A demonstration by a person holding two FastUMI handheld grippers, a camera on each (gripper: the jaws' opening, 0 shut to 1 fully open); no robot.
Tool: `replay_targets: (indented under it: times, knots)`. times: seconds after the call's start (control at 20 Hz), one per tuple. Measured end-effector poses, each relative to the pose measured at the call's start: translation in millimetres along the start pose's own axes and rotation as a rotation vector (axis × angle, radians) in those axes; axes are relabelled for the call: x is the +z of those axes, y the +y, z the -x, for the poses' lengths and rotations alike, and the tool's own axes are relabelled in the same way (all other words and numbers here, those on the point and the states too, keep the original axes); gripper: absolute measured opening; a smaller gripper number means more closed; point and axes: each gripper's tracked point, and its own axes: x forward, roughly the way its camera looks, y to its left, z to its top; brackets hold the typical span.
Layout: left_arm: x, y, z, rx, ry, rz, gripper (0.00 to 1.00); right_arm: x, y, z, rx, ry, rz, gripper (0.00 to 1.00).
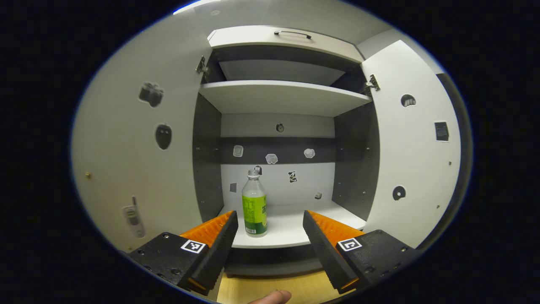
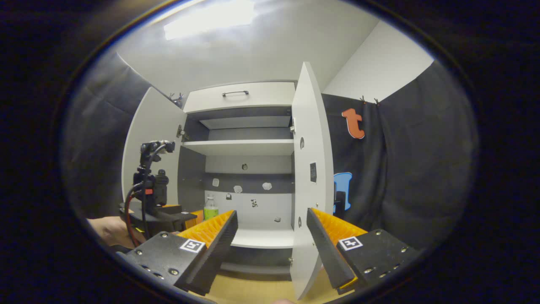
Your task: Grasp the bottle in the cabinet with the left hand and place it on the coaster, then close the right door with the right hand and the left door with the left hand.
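A clear bottle with a green label and a white cap stands upright on the cabinet's bottom shelf, toward its left side. My left gripper is open just in front of the shelf edge, the bottle a little beyond and near the left finger. Both white doors stand open: left door, right door. In the right gripper view my right gripper is open, farther back, with the right door edge-on between its fingers. The bottle shows there next to the left gripper.
An upper shelf spans the cabinet, and a drawer with a dark handle sits above it. Wooden table surface lies below the cabinet front. A person's hand holds the left gripper. Black cloth hangs right of the cabinet.
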Motion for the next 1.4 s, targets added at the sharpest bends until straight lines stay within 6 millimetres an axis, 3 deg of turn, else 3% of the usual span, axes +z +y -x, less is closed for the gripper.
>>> replay_targets:
  times: [0.15,0.3,0.6,0.8,0.85,0.95,1.05,1.4]
  knots:
    - [-7,20,-50,0.046,-0.014,0.002,0.98,1,4,-7,0.012,-0.025,0.003,0.99]
    - [-21,29,-88,0.061,0.01,0.013,0.96,-6,12,-12,0.05,-0.04,0.004,0.99]
    - [-44,44,-142,0.084,0.04,-0.013,0.95,-22,9,-20,0.021,-0.009,0.003,0.99]
    - [-56,43,-167,0.051,0.053,0.006,0.95,-34,-1,-5,-0.014,0.042,0.06,0.99]
    - [-60,39,-168,0.025,0.069,0.007,0.95,-35,-3,-1,-0.018,0.047,0.07,0.97]
    - [-58,39,-166,0.029,0.065,0.021,0.81,-31,-4,12,-0.019,0.04,0.072,0.99]
    - [-52,38,-155,0.032,0.064,0.046,0.8,-30,-7,20,-0.025,0.037,0.061,0.99]
    - [-37,38,-71,-0.001,0.056,0.051,0.8,-30,-13,44,-0.019,0.05,0.035,0.99]
